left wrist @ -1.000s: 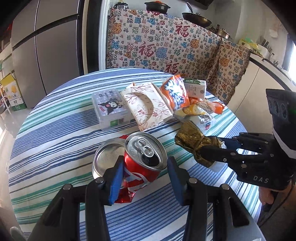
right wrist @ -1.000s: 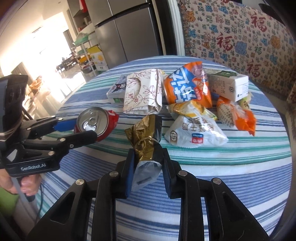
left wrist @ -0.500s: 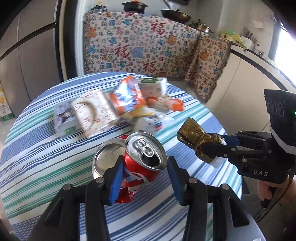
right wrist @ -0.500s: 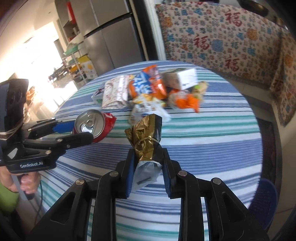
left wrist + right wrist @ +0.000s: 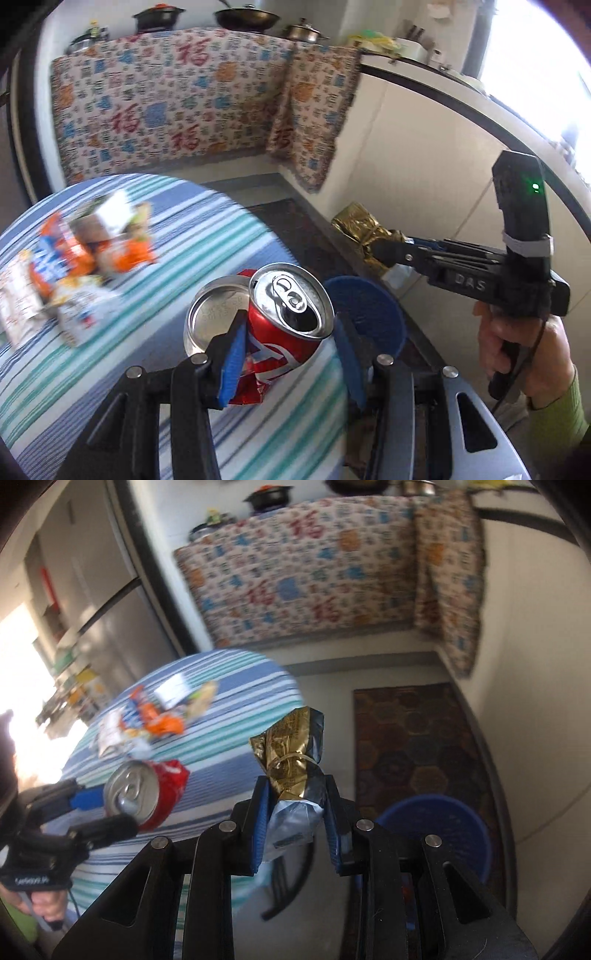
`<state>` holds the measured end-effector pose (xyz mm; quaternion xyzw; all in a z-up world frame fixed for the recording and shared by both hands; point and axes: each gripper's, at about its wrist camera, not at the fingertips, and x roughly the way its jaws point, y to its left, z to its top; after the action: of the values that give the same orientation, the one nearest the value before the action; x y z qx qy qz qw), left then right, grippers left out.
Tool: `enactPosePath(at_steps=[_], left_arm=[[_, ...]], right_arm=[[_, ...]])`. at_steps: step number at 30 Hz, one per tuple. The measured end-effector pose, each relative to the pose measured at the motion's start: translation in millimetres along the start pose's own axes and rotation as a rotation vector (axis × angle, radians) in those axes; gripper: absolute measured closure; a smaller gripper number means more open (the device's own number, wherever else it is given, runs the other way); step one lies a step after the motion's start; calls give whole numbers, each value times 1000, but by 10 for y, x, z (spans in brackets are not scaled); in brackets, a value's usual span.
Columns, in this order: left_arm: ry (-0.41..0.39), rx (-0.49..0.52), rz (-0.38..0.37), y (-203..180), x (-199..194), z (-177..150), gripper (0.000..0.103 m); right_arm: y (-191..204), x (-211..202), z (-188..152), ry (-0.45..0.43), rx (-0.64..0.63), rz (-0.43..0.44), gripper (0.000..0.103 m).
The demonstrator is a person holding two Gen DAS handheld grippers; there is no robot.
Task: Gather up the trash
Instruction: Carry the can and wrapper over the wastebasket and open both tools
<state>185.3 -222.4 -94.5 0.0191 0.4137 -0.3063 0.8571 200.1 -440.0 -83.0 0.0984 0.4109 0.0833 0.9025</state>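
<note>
My left gripper (image 5: 288, 354) is shut on a crushed red soda can (image 5: 284, 325), held above the right edge of the striped table (image 5: 177, 273); the can also shows in the right wrist view (image 5: 147, 794). My right gripper (image 5: 295, 823) is shut on a crumpled gold and black wrapper (image 5: 291, 753), held off the table over the floor; it shows in the left wrist view (image 5: 364, 229) too. A blue bin (image 5: 443, 830) stands on the floor below, also in the left wrist view (image 5: 373, 314). Several snack wrappers and a carton (image 5: 92, 240) lie on the table.
A patterned cloth (image 5: 177, 107) hangs on the far counter with pots on top. A dark rug (image 5: 410, 742) lies on the floor beyond the bin. A white cabinet wall (image 5: 424, 155) runs along the right. A fridge (image 5: 122, 602) stands at the left.
Both grippers have swung right, away from the table's middle, carrying the can and the wrapper. The blue bin and the floor rug have come into view.
</note>
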Motion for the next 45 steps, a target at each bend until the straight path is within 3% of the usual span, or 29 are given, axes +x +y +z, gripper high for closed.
enactPosePath(at_steps=[10, 22, 31, 45], left_arm=[[64, 82, -136, -1044, 890, 371, 56], [177, 111, -162, -1444, 2003, 349, 56], [211, 148, -186, -1552, 2411, 251, 56], [230, 193, -186, -1610, 2597, 121, 55]], right_arm=[[-1093, -188, -180, 36, 173, -166, 76], [-1884, 26, -417, 137, 286, -240, 76], [-2205, 142, -492, 169, 353, -243, 75], [-2189, 256, -430, 159, 381, -231, 71]])
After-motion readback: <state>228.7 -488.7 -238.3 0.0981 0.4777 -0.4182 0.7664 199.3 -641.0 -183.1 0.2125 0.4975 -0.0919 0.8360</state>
